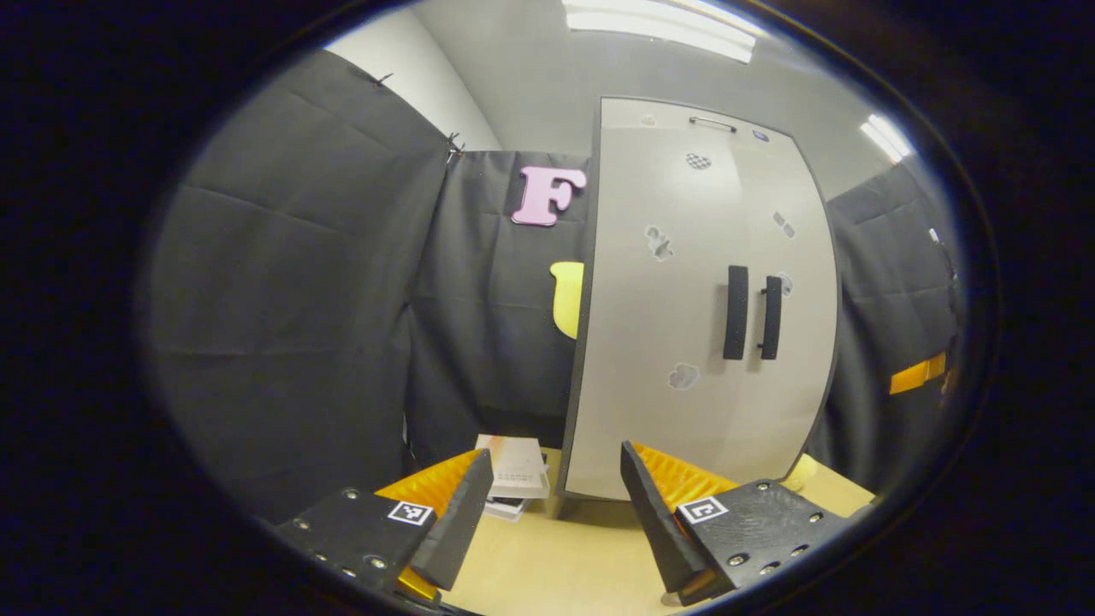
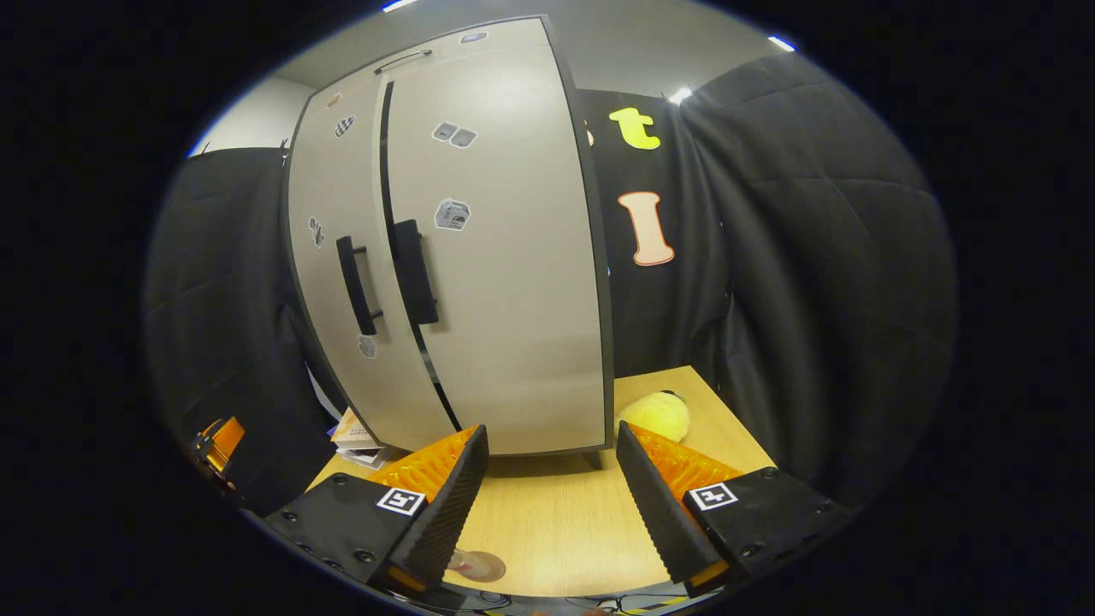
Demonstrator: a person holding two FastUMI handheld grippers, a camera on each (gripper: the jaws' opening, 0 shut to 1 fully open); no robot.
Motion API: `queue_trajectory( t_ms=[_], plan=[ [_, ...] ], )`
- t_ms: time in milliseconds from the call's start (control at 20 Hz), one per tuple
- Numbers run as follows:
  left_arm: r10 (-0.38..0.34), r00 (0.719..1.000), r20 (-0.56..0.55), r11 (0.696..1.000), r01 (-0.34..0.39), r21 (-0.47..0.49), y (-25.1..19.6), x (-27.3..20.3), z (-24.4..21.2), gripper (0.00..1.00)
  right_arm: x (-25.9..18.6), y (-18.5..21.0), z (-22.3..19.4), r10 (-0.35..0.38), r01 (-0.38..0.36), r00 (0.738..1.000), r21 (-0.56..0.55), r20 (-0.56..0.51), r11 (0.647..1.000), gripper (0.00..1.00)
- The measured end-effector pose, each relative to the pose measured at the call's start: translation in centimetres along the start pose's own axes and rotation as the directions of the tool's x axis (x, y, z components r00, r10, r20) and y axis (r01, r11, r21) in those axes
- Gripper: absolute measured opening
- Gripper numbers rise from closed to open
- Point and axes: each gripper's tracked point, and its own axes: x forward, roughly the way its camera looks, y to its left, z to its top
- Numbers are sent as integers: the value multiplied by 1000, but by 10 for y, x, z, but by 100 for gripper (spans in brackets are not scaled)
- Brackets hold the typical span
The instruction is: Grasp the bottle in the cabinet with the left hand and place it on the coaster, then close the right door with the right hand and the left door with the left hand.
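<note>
Cabinet stands upright toward the back of the desk, both doors shut or nearly so, the two dark handles side by side at the centre seam. Left gripper and right gripper each hang over the desk's near part with jaws spread wide, holding nothing; a small round coaster lies at the near edge by the right gripper's left finger, bottle not made out. Yellow plush toy sits beside the cabinet's right front corner, a stack of booklets by its left.
</note>
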Motion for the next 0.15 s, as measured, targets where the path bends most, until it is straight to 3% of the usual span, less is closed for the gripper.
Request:
queue_trajectory(
  t_ms=[150],
  plan=[
    [2, 1000, 3, 1000, -2, -2, -8, 5, 5, 88, -3, -12, -4, -5, 5, 1000, -1, -1, 1000, 96]
  ],
)
